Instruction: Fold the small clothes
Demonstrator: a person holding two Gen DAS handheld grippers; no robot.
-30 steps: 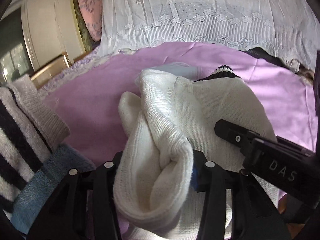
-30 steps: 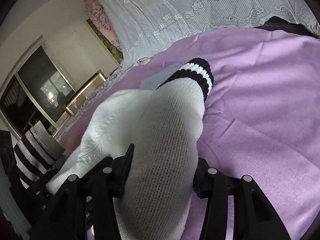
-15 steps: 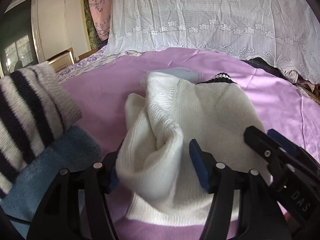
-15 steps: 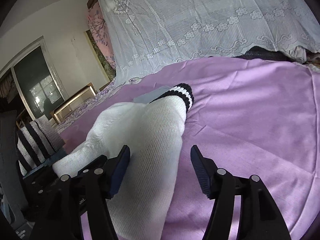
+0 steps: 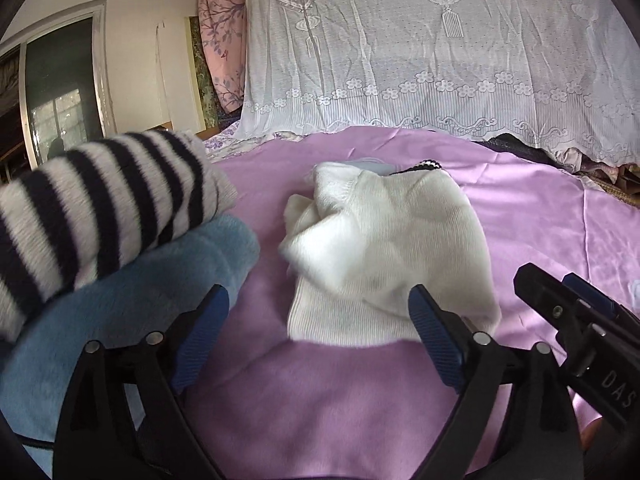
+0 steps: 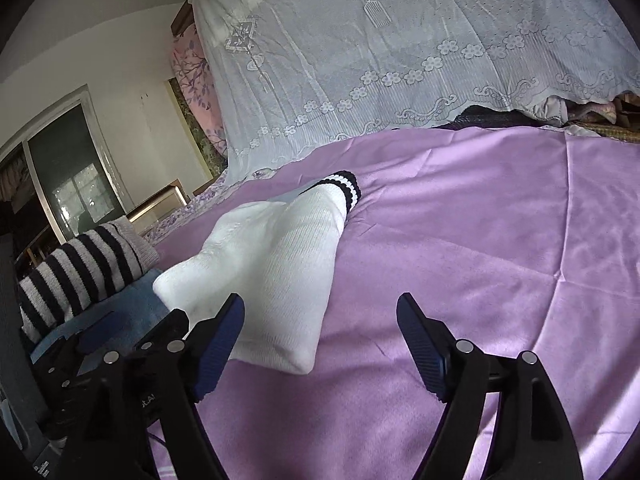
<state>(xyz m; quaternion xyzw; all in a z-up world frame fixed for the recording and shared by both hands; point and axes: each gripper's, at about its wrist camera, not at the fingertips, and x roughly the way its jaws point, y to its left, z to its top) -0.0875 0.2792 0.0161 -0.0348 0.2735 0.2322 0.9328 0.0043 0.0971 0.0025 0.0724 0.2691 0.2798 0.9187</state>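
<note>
White sock (image 5: 384, 248) lies folded on the purple sheet (image 5: 540, 216), just ahead of my left tongs (image 5: 320, 328) and ahead-left of my right tongs (image 6: 320, 336). Both tongs are wide apart, holding nothing.

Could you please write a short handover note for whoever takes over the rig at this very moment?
Left gripper: open, empty, just short of the white sock.
Right gripper: open, empty, at the sock's near right side.
The sock lies folded on the purple cloth, black-striped cuff at the far end, something pale grey under it.
A striped sock sits on a blue fluffy item to the left.
Done: this fold appears laid down, released.
Left: probably move it to that stack; no other unfolded items in view.
</note>
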